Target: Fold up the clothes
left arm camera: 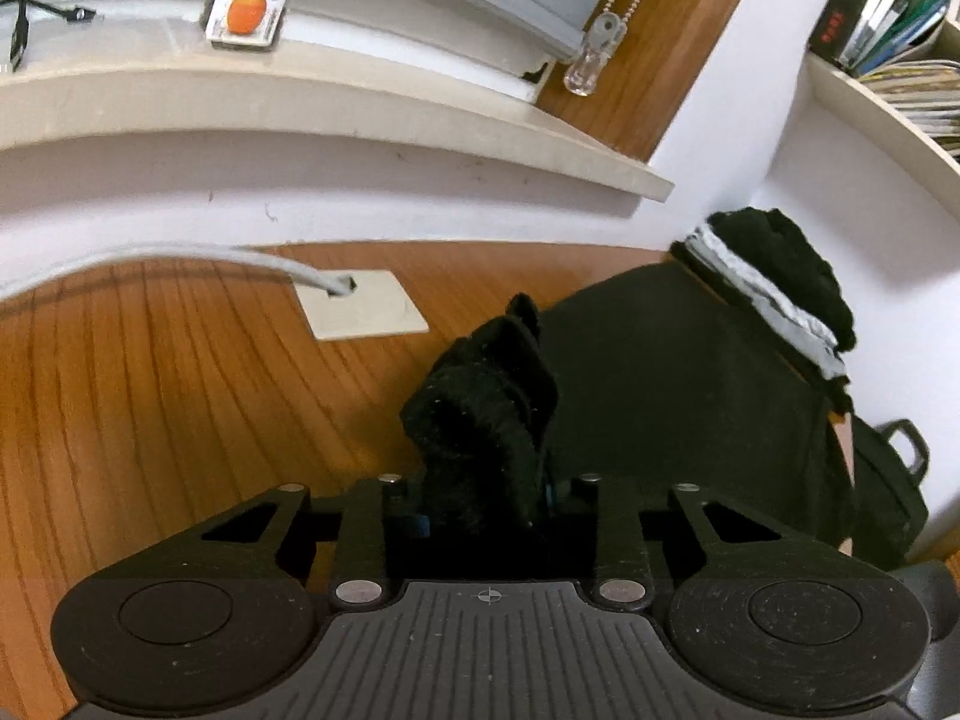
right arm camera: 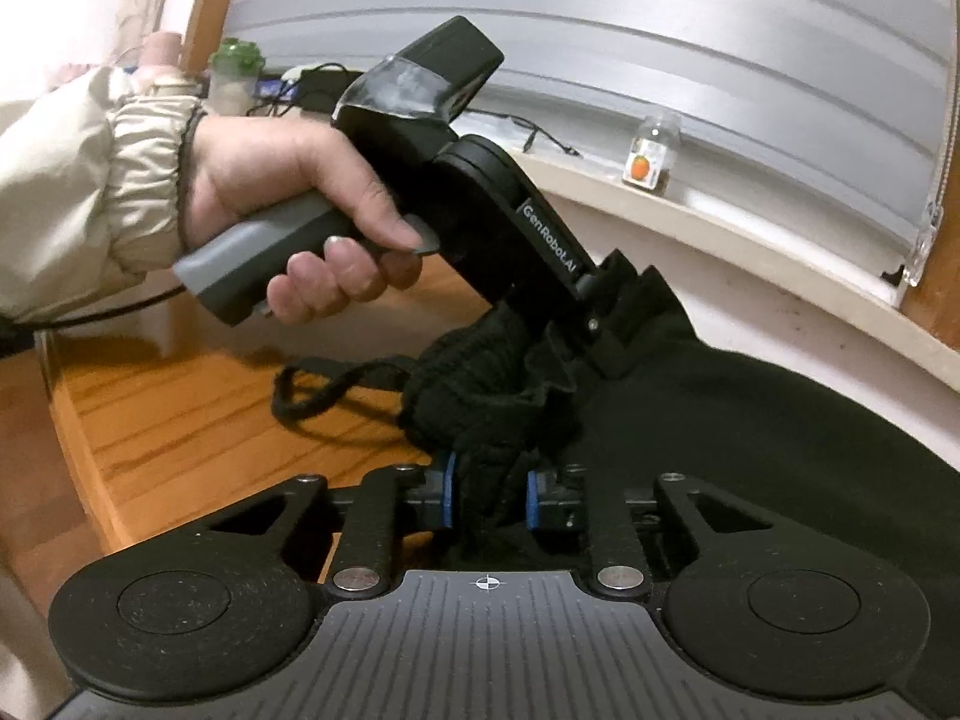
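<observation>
Both hand-held grippers tilted downward, left (left arm camera: 486, 510), right (right arm camera: 489, 495), pinching black garment (right arm camera: 750, 450)

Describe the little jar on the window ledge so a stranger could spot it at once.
Start at the grey window blind and drop to the pale ledge beneath it. There stands a small clear jar. Its label shows a bright orange fruit, the only vivid colour on that ledge.
</observation>
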Tool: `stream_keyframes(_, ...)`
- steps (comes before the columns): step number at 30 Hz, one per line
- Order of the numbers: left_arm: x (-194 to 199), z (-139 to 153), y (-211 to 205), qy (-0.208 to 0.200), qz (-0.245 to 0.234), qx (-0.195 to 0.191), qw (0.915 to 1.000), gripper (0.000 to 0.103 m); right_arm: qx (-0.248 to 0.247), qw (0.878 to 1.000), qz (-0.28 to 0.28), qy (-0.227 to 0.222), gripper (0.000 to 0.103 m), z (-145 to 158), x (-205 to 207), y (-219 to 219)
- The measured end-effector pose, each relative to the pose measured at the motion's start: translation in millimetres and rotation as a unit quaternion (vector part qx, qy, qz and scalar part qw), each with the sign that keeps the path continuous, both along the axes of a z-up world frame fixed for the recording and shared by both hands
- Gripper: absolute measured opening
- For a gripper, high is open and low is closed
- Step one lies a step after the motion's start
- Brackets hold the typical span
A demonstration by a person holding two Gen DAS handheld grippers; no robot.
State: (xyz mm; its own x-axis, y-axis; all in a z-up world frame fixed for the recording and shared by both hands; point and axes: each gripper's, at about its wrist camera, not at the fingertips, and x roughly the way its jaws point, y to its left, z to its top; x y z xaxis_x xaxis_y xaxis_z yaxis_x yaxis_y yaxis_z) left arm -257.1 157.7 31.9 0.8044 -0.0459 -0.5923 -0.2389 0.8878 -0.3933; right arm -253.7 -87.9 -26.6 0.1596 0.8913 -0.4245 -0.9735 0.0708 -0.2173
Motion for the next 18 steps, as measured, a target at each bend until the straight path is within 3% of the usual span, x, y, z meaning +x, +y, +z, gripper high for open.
stream_keyframes(6, 31.1, 49.6, -0.8, -0.026, 0.002, 0.027, 0.9993, 0.028, 0.055, 0.998, -0.017, -0.015, 0.018, 42.1, 26.9, -4.8)
stream_keyframes(12, 109.7, 129.8, -40.7, -0.07, -0.034, 0.059, 0.9952, 0.029, 0.117, 0.99, -0.064, -0.039, 0.017, 101.9, 87.4, -42.0)
stream_keyframes(14, 145.0, 151.9, -65.0, -0.081, -0.048, 0.068, 0.9932, 0.035, 0.139, 0.985, -0.088, -0.041, 0.017, 121.8, 113.8, -67.0)
stream_keyframes(16, 180.3, 169.0, -93.5, -0.096, -0.058, 0.088, 0.9898, 0.058, 0.156, 0.98, -0.123, -0.034, 0.018, 134.8, 143.7, -100.1)
stream_keyframes(18, 213.0, 176.9, -117.4, -0.107, -0.07, 0.1, 0.9867, 0.066, 0.154, 0.973, -0.172, 0.003, 0.018, 124.5, 182.7, -136.3)
